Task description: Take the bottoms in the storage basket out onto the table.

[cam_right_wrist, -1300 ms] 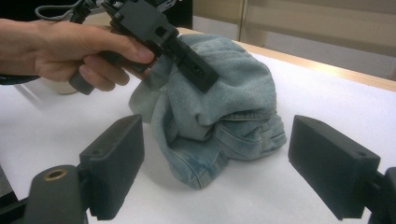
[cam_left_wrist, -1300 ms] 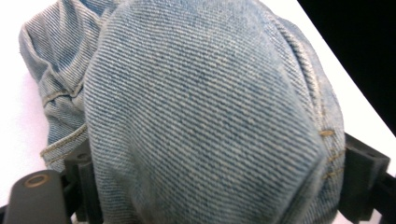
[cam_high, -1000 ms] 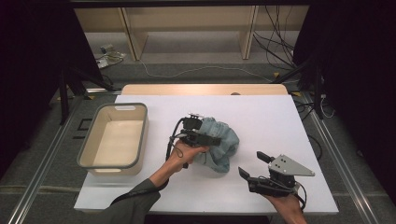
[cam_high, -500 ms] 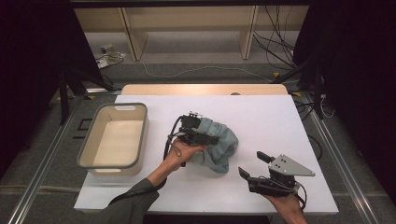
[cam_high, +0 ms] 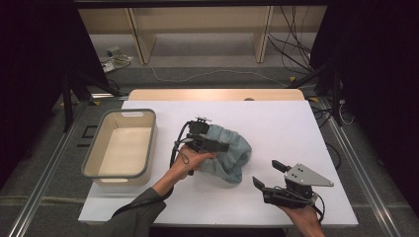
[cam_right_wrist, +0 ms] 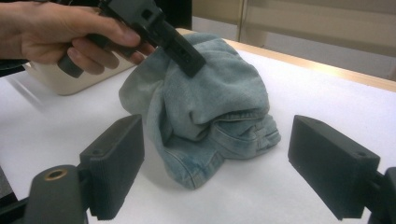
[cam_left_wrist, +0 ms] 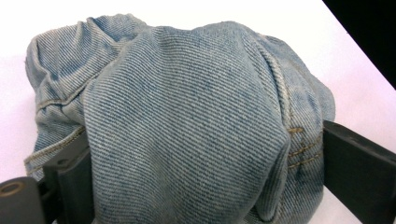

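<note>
A crumpled piece of light blue denim (cam_high: 232, 154) lies in a heap at the middle of the white table (cam_high: 289, 126). My left gripper (cam_high: 217, 146) reaches over it from the left, and its jaws have just been opening. In the left gripper view the denim (cam_left_wrist: 187, 116) bulges loosely between the two spread jaws. My right gripper (cam_high: 267, 173) rests near the front right of the table, open, with nothing between its jaws. It points at the denim (cam_right_wrist: 210, 107) from a short way off, where the left gripper (cam_right_wrist: 182, 51) lies on top of the heap.
A beige bin with a grey rim (cam_high: 92, 153) stands at the left of the table with nothing in it. The bin (cam_right_wrist: 70, 79) is behind the hand in the right gripper view. Cables and shelf legs lie on the floor beyond the far edge.
The left hand has shifted slightly over the denim heap, and the cloth has settled a little. The right gripper has not moved.
</note>
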The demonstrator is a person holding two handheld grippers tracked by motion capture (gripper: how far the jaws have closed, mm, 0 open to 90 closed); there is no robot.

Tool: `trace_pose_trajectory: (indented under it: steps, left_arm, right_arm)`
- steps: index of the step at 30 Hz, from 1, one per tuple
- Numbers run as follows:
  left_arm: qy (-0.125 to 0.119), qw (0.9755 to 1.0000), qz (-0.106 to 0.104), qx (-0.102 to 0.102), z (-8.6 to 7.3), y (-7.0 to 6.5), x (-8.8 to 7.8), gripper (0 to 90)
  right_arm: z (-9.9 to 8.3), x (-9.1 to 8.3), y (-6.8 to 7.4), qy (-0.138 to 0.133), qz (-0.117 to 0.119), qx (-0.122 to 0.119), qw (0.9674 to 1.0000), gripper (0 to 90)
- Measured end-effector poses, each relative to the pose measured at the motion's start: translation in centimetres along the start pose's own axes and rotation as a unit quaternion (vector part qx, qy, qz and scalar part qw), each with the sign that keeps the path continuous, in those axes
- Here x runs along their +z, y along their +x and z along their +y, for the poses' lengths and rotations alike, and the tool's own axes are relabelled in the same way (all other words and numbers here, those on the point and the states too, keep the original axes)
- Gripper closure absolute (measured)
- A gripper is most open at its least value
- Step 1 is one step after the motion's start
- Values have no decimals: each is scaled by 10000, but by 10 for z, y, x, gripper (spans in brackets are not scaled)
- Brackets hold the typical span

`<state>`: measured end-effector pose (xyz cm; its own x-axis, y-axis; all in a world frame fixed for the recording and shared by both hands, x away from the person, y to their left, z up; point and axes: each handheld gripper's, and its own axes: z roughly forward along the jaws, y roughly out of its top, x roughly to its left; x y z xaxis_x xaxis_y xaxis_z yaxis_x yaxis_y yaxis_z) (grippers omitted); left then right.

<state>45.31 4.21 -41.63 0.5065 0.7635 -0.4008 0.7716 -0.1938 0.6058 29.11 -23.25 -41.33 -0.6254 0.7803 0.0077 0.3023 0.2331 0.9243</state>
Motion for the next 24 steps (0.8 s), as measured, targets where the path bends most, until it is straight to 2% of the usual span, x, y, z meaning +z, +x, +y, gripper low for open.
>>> trace_pose_trajectory:
  steps: [1, 4, 9, 15, 24]
  left_arm:
    - [-28, 9999, -117, -103, 0, 3, -1, 45]
    - [-102, 9999, -64, -62, 2, 6, -6, 41]
    - [-189, 9997, -92, -110, 4, 10, -14, 42]
    - [-170, 9996, -130, -159, 2, 15, -16, 43]
    - [-427, 9987, -256, -113, 7, 17, -34, 45]
  right_arm:
    - [0, 0, 0, 3, 2, 7, 10000, 195]
    - [0, 0, 0, 2, 6, -1, 10000, 195]
    - [0, 1, 0, 1, 3, -1, 10000, 195]
    - [0, 1, 1, -12, 7, -7, 10000, 195]
    - [0, 1, 0, -3, 4, -30, 10000, 195]
